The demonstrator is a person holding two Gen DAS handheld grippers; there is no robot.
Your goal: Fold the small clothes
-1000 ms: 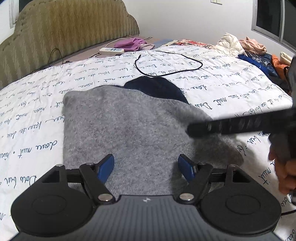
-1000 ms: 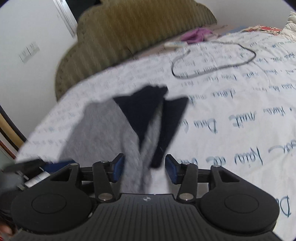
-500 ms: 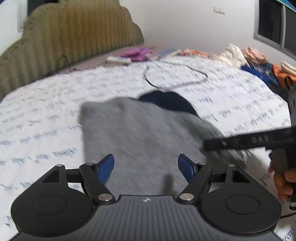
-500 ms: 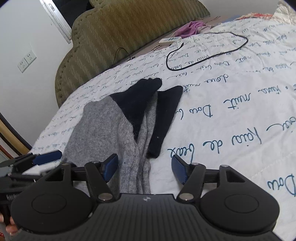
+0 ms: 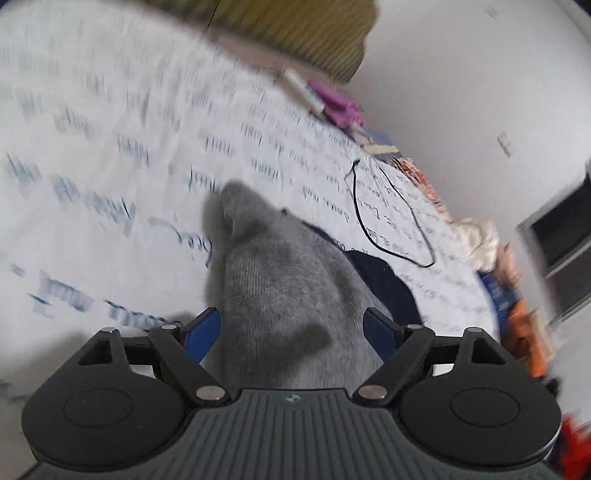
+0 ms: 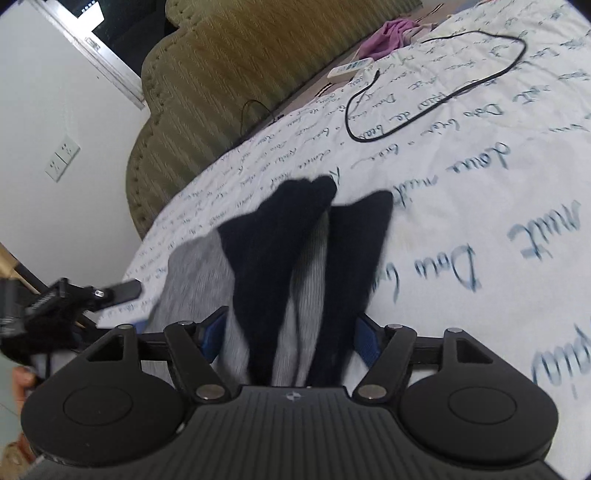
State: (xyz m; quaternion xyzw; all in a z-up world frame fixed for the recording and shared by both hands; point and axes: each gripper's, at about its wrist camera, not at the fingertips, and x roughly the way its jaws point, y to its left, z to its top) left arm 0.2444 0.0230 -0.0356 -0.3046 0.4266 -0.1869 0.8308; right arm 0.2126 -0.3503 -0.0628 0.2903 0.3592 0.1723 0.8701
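A grey knit garment [image 5: 280, 280] with dark navy ends [image 6: 273, 251] lies flat on the white bedcover [image 6: 480, 206] printed with blue script. My left gripper [image 5: 291, 332] hovers low over the garment's near end, and its jaws are opening with grey cloth between the blue pads [image 5: 201, 334], not pinched. My right gripper [image 6: 291, 338] straddles the navy and grey folds, its jaws also opening and not pressing on the cloth. In the right wrist view the left gripper [image 6: 96, 295] shows blurred at the garment's left edge, held by a hand.
A black cable [image 6: 443, 92] loops on the cover beyond the garment. A white remote [image 6: 349, 70] and a purple cloth [image 6: 391, 35] lie by the olive headboard [image 6: 229, 74]. A pile of clothes [image 5: 498, 258] sits at the bed's far side.
The left gripper swung sideways and rolled, so its view now tilts along the garment's edge, and its jaws widened. The right gripper moved closer over the navy ends and its jaws widened.
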